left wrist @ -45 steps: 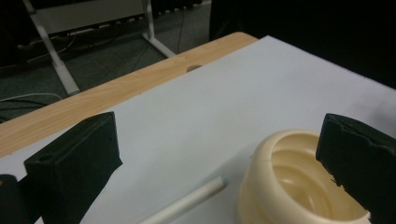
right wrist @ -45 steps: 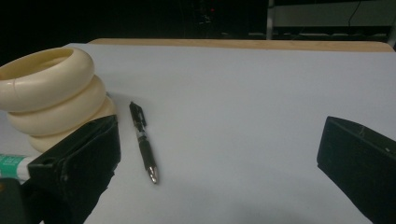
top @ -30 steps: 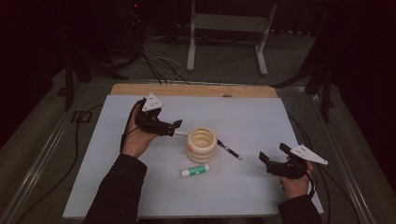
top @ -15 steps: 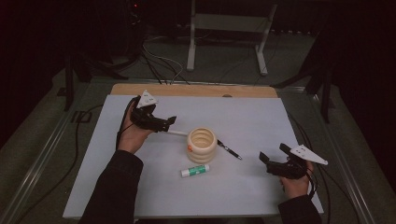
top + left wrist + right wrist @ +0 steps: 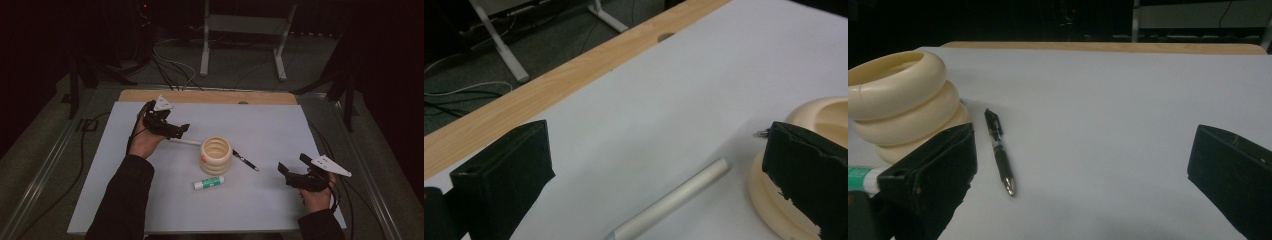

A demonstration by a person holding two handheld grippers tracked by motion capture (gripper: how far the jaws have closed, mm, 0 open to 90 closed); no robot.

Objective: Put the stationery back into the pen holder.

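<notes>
1. At the left of the surface (image 5: 150, 210), the left gripper (image 5: 176, 131) hovers with its jaws wide and empty. In the left gripper view the silver pen (image 5: 671, 201) lies on the white sheet between those jaws, touched by neither.
2. The left hand (image 5: 145, 140) is held above the surface, forearm stretched forward, with the gripper pointing right toward the silver pen (image 5: 185, 142), whose far end lies just beside the cream holder (image 5: 216, 155).
3. By my reading the work is putting the loose things into the cream holder, and it has barely begun: nothing stands in the holder as far as I can see, and the silver pen is not yet grasped.
4. In front of the holder lies the glue stick (image 5: 208, 183); to its right, the black pen (image 5: 245, 160). Both are flat and untouched.
5. At the right, the right gripper (image 5: 289, 175) sits low near the surface's front edge, jaws wide and empty, pointing left. The right gripper view looks toward the black pen (image 5: 1000, 152), well apart from the jaws.
</notes>
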